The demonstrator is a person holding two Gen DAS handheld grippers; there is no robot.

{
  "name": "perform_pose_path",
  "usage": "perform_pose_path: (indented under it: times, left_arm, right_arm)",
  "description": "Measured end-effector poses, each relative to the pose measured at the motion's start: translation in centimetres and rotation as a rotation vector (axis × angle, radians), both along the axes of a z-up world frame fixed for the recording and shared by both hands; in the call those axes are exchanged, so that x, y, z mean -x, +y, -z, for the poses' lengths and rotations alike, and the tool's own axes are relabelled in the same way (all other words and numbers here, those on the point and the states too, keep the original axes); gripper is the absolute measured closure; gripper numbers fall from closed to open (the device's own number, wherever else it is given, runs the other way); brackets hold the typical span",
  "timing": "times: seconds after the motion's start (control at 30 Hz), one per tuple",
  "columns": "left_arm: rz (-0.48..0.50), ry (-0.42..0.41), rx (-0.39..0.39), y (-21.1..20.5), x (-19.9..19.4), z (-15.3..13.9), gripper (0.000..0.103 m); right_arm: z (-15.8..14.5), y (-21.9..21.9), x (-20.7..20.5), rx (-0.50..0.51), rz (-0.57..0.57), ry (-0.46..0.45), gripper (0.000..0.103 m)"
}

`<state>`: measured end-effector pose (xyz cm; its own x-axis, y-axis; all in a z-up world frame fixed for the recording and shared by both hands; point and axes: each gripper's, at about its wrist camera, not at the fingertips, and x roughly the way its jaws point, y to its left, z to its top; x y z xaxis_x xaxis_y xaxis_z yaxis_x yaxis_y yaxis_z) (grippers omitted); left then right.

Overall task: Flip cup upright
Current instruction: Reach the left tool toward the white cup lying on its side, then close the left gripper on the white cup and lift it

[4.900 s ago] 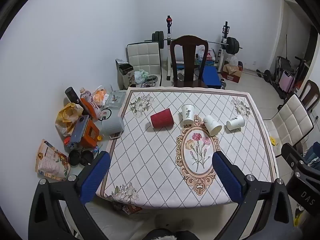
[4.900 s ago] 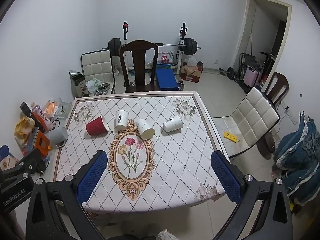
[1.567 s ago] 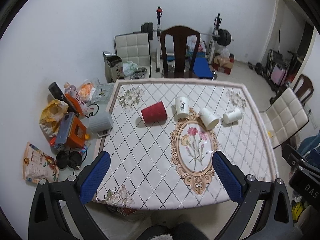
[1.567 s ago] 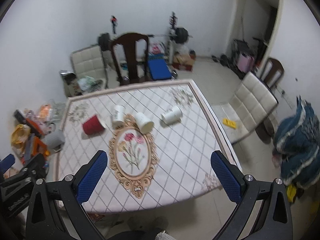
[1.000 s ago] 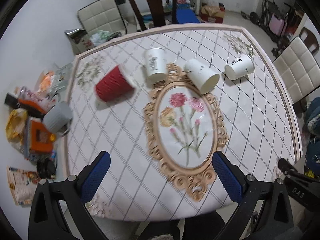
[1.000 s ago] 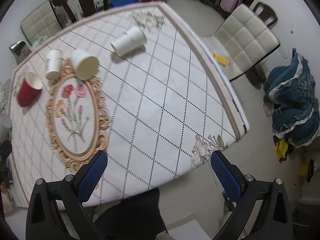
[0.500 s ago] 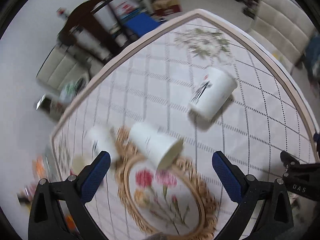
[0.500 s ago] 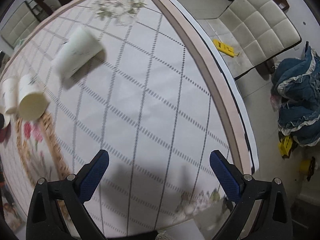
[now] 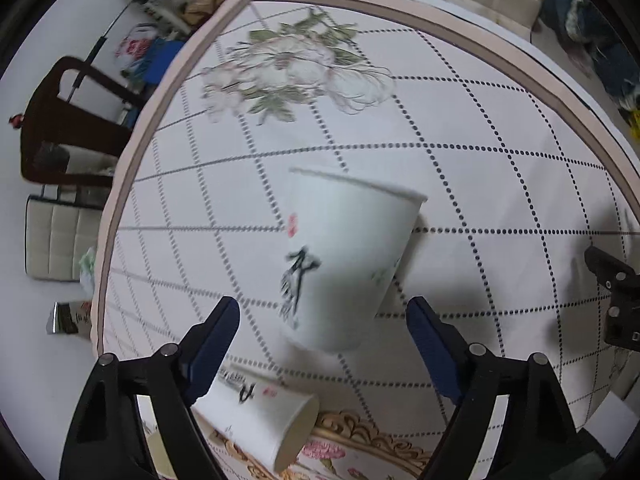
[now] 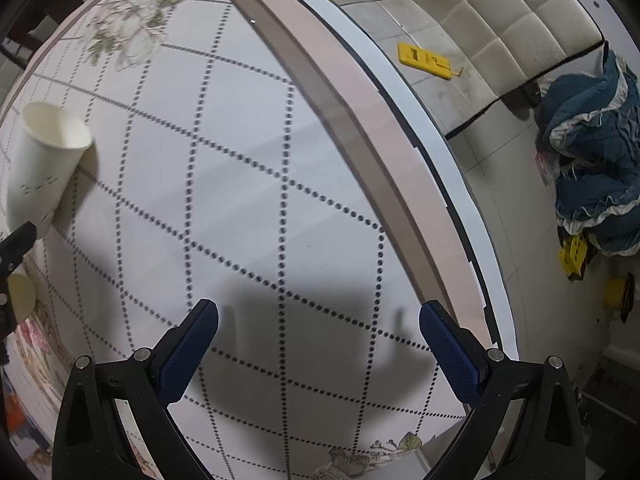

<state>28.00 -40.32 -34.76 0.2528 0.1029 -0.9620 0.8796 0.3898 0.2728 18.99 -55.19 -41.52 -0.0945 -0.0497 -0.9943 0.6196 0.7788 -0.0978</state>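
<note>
A white paper cup (image 9: 344, 260) with black brush writing lies on its side on the quilted tablecloth (image 9: 500, 184), its mouth facing away from me. My left gripper (image 9: 322, 332) is open and close over it, blue pads on either side of its base end, not touching. The same cup shows in the right wrist view (image 10: 44, 164) at the far left. My right gripper (image 10: 318, 338) is open and empty over bare cloth near the table's right edge (image 10: 360, 100).
A second white cup (image 9: 256, 420) lies on its side just below my left fingers, by the gold floral medallion (image 9: 360, 440). A dark wooden chair (image 9: 68, 132) stands beyond the table. A cream padded chair (image 10: 500, 20) and blue clothing (image 10: 596, 160) lie right of the table.
Both grippers have dropped from high above the table to close over it. The left one has swung right and closed in on the rightmost white cup. Jaws stay open.
</note>
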Motion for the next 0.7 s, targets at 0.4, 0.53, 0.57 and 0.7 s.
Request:
perform_pose_path:
  times: [0.4, 0.53, 0.57, 0.7]
  left_arm:
    - [0.043, -0.004, -0.018, -1.8, -0.5, 2.3, 0.046]
    - [0.023, -0.012, -0.006, -1.8, -0.3, 1.8, 0.046]
    - [0.009, -0.015, 0.006, -1.8, -0.1, 1.5, 0.046]
    - [-0.071, -0.013, 0.063, -1.2, 0.3, -0.8, 0.046]
  right_arm:
    - [0.7, -2.3, 0.0, 0.000, 0.021, -0.001, 0.001]
    - [0.8, -2.5, 0.2, 0.001, 0.022, -0.002, 0.001]
    - [0.8, -2.6, 0.3, 0.001, 0.023, -0.002, 0.001]
    - [0.3, -2.4, 0.3, 0.009, 0.013, -0.006, 0.002]
